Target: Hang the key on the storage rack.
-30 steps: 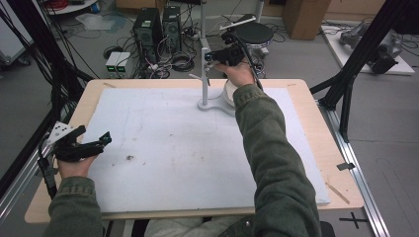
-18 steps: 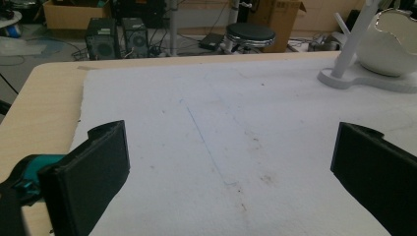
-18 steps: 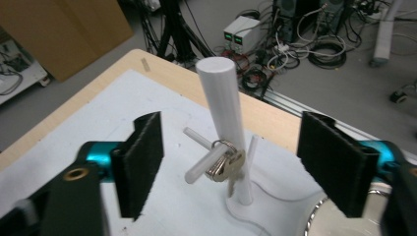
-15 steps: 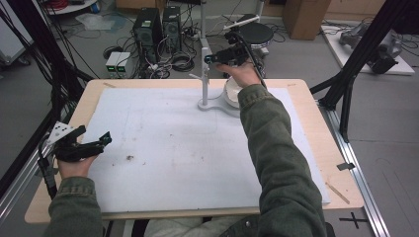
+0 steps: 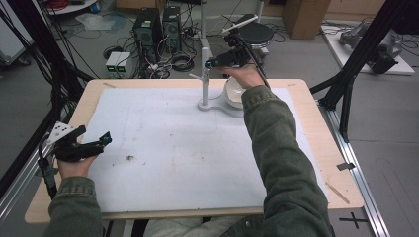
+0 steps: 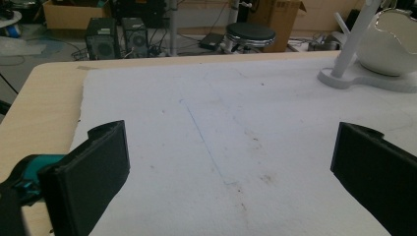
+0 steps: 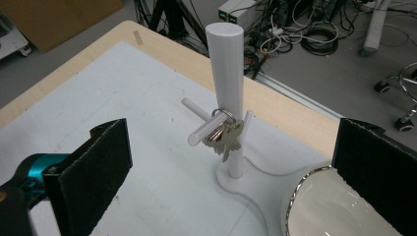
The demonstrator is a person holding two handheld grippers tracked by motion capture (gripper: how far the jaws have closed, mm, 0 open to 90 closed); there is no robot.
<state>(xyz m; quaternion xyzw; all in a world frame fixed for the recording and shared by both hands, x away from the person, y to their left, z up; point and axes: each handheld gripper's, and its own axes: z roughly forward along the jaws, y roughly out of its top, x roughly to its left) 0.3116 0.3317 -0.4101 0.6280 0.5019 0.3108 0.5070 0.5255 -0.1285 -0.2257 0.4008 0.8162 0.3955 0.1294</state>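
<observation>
Whereas the earlier high views show the right gripper [image 5: 217, 61] drawn tight at the post, its jaws have just been opening and now stand wide apart with nothing between the pads; the hand itself has barely shifted. Hanging free on a slanted peg of the white plastic key stand with a round upright post [image 7: 225, 88] is the bunch of silver metal keys on a split ring [image 7: 223, 133], the ring looped over the peg and the blades dangling against the post, at the far middle of the table. Beside the post, on the stand's flat base, sits the glossy white ceramic bowl [image 7: 324, 209], whose visible interior holds nothing. Near the table's left edge, the left gripper [image 5: 94, 143] is unmoved, its black, matt, blocky jaws spread wide and gripping nothing. Covering the pale wooden table [image 5: 316, 148] is a white, slightly stained foam mat [image 5: 173, 148], marked with faint blue lines.
</observation>
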